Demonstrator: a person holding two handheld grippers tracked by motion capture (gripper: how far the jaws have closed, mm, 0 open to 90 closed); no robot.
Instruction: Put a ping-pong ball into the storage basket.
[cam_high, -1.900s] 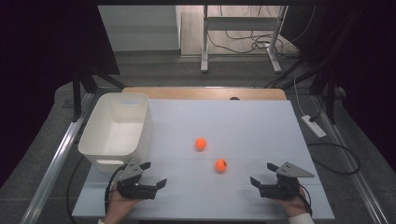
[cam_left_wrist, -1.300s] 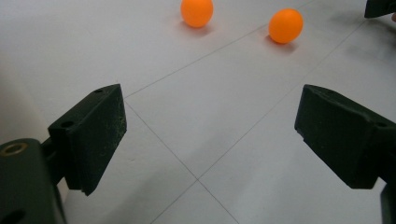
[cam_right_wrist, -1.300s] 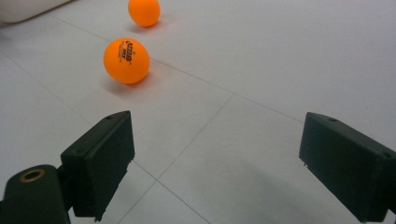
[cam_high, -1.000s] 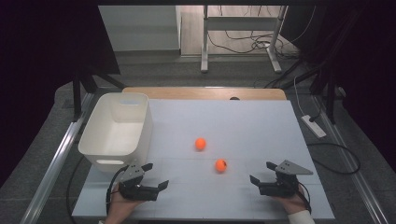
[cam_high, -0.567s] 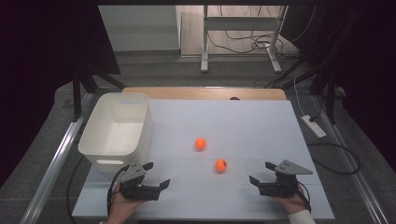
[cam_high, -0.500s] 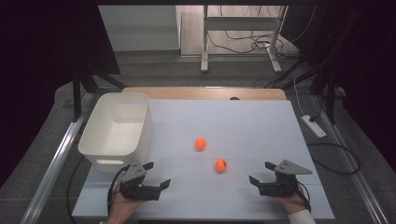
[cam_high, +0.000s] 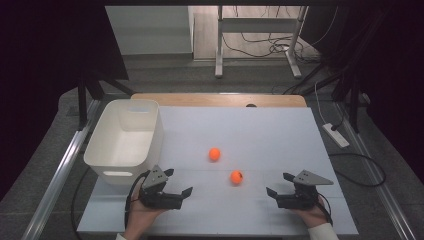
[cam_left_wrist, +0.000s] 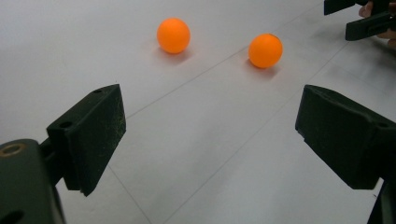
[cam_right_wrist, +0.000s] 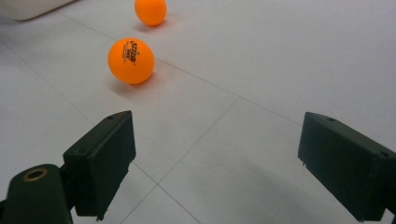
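We see a white worktop (cam_high: 260, 130) with two orange balls lying near its middle and a white tub (cam_high: 125, 137) standing at its left edge. The far ball (cam_high: 214, 154) sits a little left of and beyond the near ball (cam_high: 236, 177); the two are apart, not touching, and neither is in the tub. The near ball carries small dark print, which we can read as a logo in the right gripper view (cam_right_wrist: 130, 60), where the far ball (cam_right_wrist: 150, 11) lies behind it.

The left tool (cam_high: 178, 186) rests low over the front left of the worktop, just before the tub, held in a hand (cam_high: 142, 217). Its jaws stand wide apart with bare worktop between them. In the left gripper view both balls lie ahead of it, the far ball (cam_left_wrist: 173, 35) to the left and the near ball (cam_left_wrist: 265, 50) to the right.

The right tool (cam_high: 280, 185) sits at the front right, held in the other hand (cam_high: 312, 212), jaws likewise spread wide and holding nothing. The two tools point toward each other, with the near ball between them but farther back on the worktop.
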